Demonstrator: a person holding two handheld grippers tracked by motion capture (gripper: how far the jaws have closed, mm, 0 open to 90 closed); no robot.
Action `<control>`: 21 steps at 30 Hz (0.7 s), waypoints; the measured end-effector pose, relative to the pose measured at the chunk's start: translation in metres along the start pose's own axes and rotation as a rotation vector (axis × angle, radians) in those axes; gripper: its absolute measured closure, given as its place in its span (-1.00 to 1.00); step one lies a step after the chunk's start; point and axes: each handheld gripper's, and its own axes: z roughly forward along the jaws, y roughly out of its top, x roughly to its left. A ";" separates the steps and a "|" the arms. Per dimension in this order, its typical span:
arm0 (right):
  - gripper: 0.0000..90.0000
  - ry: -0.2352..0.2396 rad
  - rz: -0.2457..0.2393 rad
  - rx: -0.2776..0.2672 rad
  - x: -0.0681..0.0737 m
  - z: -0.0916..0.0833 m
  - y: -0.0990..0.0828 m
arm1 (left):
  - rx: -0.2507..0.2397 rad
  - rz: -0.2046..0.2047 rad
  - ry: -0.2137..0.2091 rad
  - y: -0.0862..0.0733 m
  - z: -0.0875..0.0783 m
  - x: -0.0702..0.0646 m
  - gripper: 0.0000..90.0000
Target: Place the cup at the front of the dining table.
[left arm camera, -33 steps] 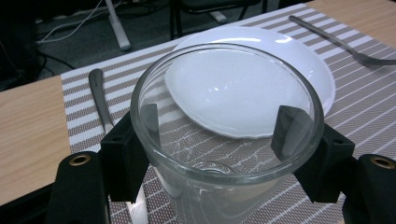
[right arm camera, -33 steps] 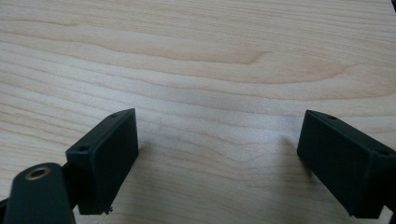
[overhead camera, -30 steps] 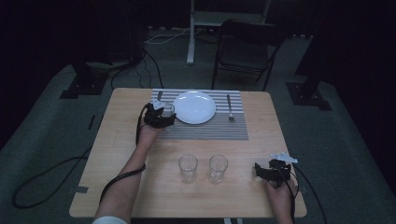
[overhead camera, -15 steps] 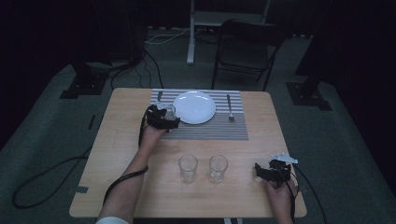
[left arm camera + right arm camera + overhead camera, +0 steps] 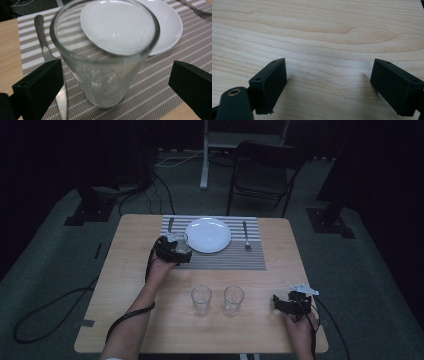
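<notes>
A clear empty glass stands upright on the striped placemat, just left of the white plate. My left gripper is open around it, one jaw on each side with a gap to the glass wall. In the high view the left gripper sits at the placemat's left part with the glass at its tip. My right gripper rests open at the table's near right, and between its jaws there is just bare wood.
Two more empty glasses stand side by side near the table's front middle. A fork lies right of the plate, and a knife lies left of the glass. A chair stands beyond the table.
My left gripper has drifted slightly toward the person and to the right, staying by the glass on the placemat. The right gripper has not moved.
</notes>
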 end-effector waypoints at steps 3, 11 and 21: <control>-0.70 0.000 0.000 0.000 0.000 0.000 0.000 | 0.007 0.000 -0.002 -0.004 -0.003 -0.001 -1.00; -0.70 0.000 0.000 0.000 0.000 0.000 0.000 | 0.016 -0.028 0.008 -0.017 -0.014 0.001 -0.99; -0.70 0.000 0.000 0.000 0.000 0.000 0.000 | 0.041 -0.025 0.022 -0.037 -0.029 0.005 -1.00</control>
